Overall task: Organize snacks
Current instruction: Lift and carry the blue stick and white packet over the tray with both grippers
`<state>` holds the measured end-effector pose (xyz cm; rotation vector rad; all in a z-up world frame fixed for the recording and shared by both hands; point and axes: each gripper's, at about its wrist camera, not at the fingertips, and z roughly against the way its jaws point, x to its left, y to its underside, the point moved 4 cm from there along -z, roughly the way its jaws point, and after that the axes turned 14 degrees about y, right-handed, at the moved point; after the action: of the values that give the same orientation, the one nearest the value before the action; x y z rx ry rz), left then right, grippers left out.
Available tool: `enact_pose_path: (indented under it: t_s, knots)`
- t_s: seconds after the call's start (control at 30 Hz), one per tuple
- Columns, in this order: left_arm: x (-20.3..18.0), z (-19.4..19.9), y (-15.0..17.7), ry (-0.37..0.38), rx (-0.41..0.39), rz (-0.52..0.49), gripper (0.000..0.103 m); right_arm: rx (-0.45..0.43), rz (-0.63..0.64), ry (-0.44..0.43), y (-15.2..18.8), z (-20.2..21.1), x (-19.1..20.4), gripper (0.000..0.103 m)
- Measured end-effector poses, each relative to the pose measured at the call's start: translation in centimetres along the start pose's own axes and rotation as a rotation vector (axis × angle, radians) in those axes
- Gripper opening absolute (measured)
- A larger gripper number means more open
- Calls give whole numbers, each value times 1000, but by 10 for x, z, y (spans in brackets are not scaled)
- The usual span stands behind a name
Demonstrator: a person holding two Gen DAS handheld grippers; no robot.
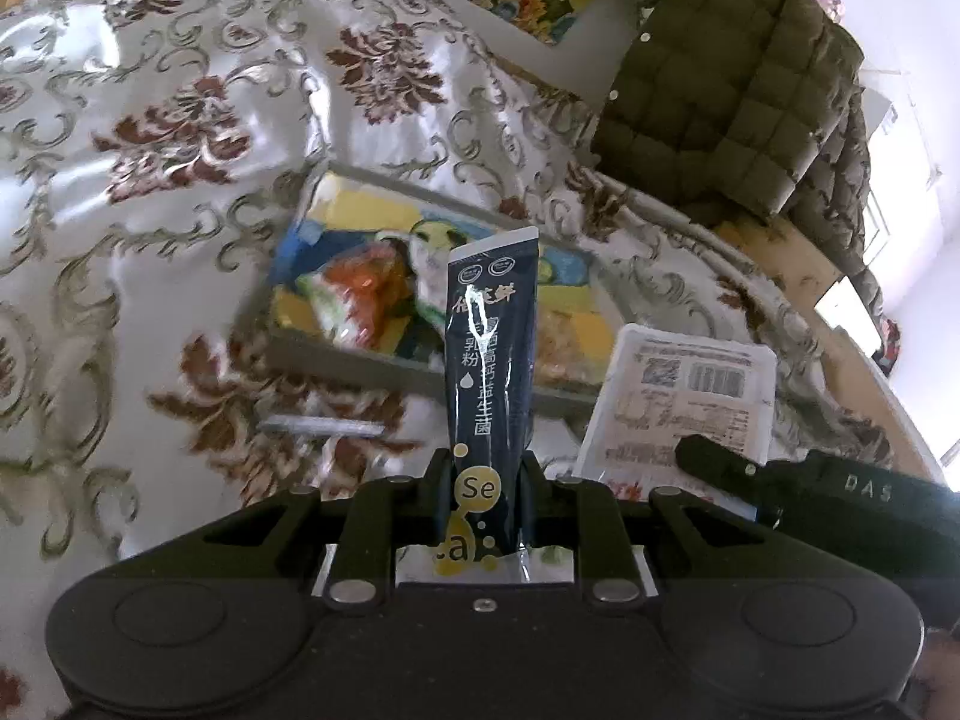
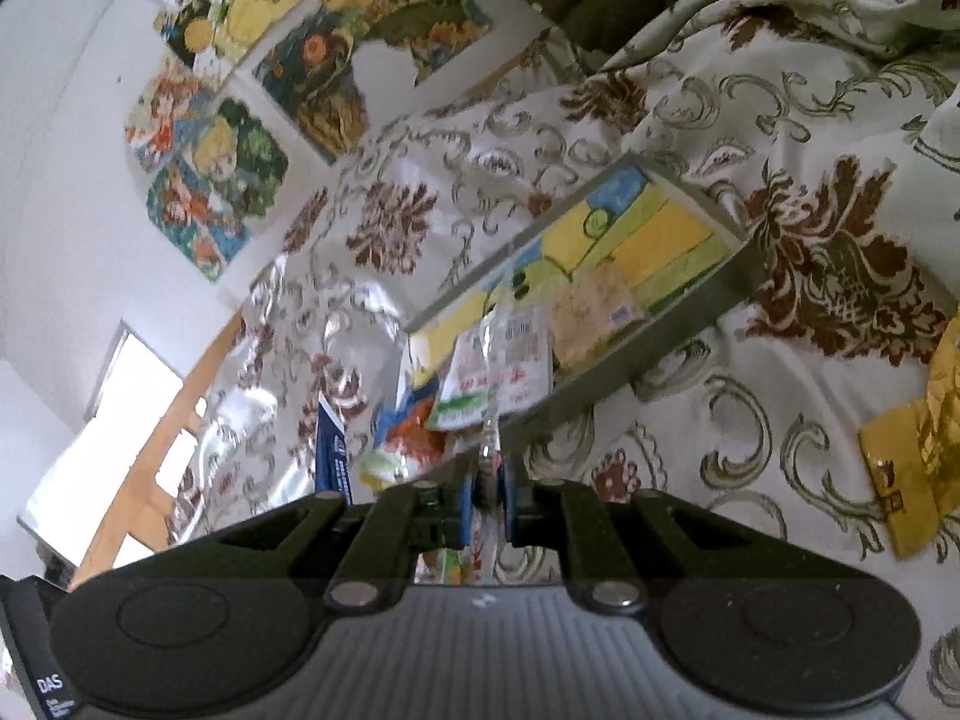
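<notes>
The dark stick sachet (image 1: 491, 372), judged light, limp and slippery, is pinched near its lower end by the left gripper (image 1: 486, 468), the tray (image 1: 420, 375) at twelve o'clock beyond, while the right gripper (image 2: 489, 480) is clamped on a thin white packet (image 2: 504, 360) (best held by the seam).

The dark blue stick sachet (image 1: 489, 372) hides part of the shallow grey tray (image 1: 336, 354) behind it. Blurred snack packets (image 1: 360, 291) inside, perhaps chips. The crinkled gold wrapper (image 2: 918, 456) runs off the right edge.
</notes>
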<state>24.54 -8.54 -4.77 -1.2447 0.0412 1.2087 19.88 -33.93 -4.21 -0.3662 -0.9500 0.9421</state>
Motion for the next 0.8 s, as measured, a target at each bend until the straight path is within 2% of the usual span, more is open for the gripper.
enact_pose_path:
  t_s: [0.13,0.3,0.6,0.8]
  knots:
    - [-6,-15,-18,12,-17,-30,23,-21,-46,-11,-12,-7,-5,11]
    - [-2,-38,-35,21,-11,-16,23,-28,-86,-16,-24,-24,-8,11]
    - [6,-88,-83,-30,14,-40,23,-89,-285,-104,-64,-64,-16,11]
    - [8,-127,-107,-56,54,-80,23,-110,-286,-82,-81,-104,-12,11]
